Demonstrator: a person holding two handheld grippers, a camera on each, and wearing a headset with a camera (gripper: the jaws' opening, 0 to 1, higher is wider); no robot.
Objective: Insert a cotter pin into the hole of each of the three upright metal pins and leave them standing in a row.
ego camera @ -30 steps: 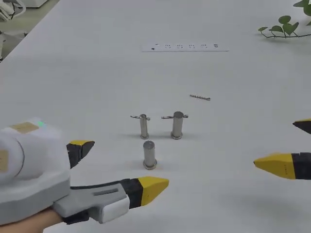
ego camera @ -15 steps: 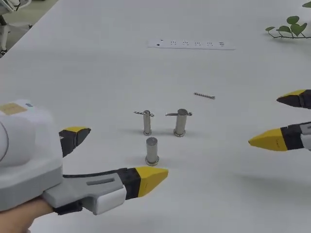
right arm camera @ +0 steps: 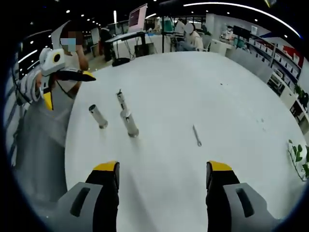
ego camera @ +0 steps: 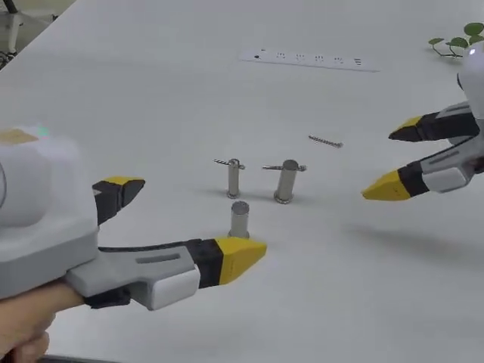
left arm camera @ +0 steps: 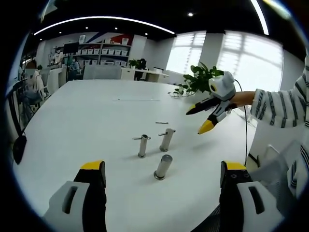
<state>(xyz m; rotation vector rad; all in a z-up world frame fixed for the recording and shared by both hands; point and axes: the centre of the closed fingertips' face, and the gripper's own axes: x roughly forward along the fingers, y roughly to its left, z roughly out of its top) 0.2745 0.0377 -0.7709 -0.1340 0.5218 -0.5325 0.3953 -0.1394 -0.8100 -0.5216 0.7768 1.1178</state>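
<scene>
Three upright metal pins stand on the white table. The back left pin (ego camera: 233,179) (left arm camera: 142,146) and the back right pin (ego camera: 286,181) (left arm camera: 166,140) each carry a cotter pin through the top. In front of them the third pin (ego camera: 239,219) (left arm camera: 163,166) (right arm camera: 98,116) has none. A loose cotter pin (ego camera: 325,141) (right arm camera: 197,136) lies flat behind and to the right. My left gripper (ego camera: 181,223) (left arm camera: 163,181) is open, its jaws straddling the space just before the front pin. Open as well, my right gripper (ego camera: 386,162) (right arm camera: 163,169) hovers to the right of the pins, close to the loose cotter pin.
A white power strip (ego camera: 310,59) lies flat at the back of the table. A green plant (ego camera: 457,39) reaches in at the far right corner. Bare table surrounds the pins on all sides.
My right gripper has come in from the right edge, farther back and nearer the loose cotter pin. The left gripper stays open in about the same place. The pins have not moved.
</scene>
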